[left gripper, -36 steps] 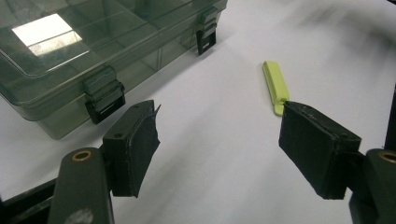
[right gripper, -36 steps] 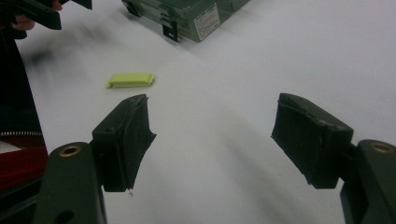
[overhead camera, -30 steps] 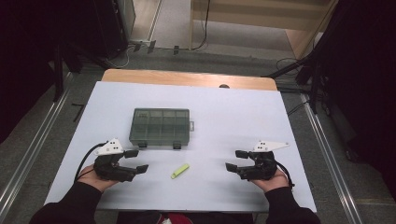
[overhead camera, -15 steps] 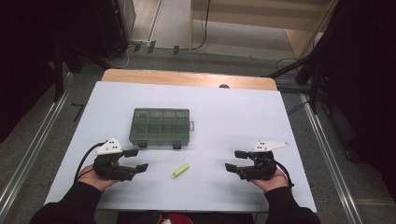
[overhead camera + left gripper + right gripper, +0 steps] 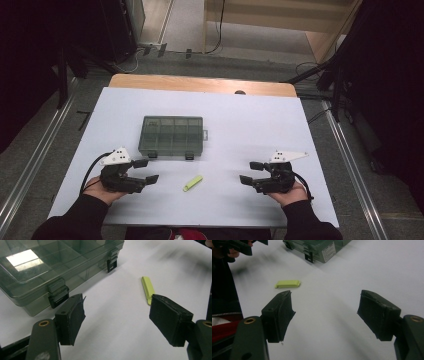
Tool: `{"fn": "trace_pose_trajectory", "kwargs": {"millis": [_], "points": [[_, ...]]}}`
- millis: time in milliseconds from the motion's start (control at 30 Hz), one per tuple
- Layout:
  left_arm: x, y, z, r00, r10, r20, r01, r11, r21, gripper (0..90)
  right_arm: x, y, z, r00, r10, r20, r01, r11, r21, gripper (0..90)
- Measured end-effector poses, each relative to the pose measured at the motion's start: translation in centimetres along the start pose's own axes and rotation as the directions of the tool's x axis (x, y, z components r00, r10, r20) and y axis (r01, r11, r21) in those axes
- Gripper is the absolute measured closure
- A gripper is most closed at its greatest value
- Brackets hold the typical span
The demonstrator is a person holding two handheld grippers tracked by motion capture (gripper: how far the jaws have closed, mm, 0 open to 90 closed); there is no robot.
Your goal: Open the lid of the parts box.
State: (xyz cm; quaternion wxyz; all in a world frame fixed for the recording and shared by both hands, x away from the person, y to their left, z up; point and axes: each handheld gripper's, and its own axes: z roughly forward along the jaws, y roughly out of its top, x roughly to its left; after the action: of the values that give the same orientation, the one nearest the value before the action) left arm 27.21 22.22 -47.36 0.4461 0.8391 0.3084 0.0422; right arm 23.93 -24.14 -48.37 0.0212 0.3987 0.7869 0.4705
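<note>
A smoky clear compartment box (image 5: 172,135) lies shut on the white table, its black latches facing me; it also appears as the box (image 5: 45,267) and the box (image 5: 322,248). A small yellow-green flat piece (image 5: 192,183) lies in front of it, between my hands, seen too as the piece (image 5: 147,288) and the piece (image 5: 287,284). My left gripper (image 5: 146,170) rests near the front left, open and empty, with its jaws wide apart (image 5: 117,322). My right gripper (image 5: 251,172) rests at the front right, open and empty (image 5: 325,316). Both point inward toward the piece.
The white table top (image 5: 250,125) ends in a wooden strip (image 5: 200,84) at the far side. Metal rails (image 5: 350,165) run along both sides of the table. Dark equipment and cables stand on the floor beyond.
</note>
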Motion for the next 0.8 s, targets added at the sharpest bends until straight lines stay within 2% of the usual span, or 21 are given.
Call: {"fn": "trace_pose_trajectory", "kwargs": {"millis": [800], "points": [[0.03,-0.02,-0.05,0.9999,-0.012,0.004,0.012,0.9999,-0.008,27.7,0.20,0.72,0.58,1.0000,0.002,-0.004,-0.002,1.000,-0.010,28.8]]}}
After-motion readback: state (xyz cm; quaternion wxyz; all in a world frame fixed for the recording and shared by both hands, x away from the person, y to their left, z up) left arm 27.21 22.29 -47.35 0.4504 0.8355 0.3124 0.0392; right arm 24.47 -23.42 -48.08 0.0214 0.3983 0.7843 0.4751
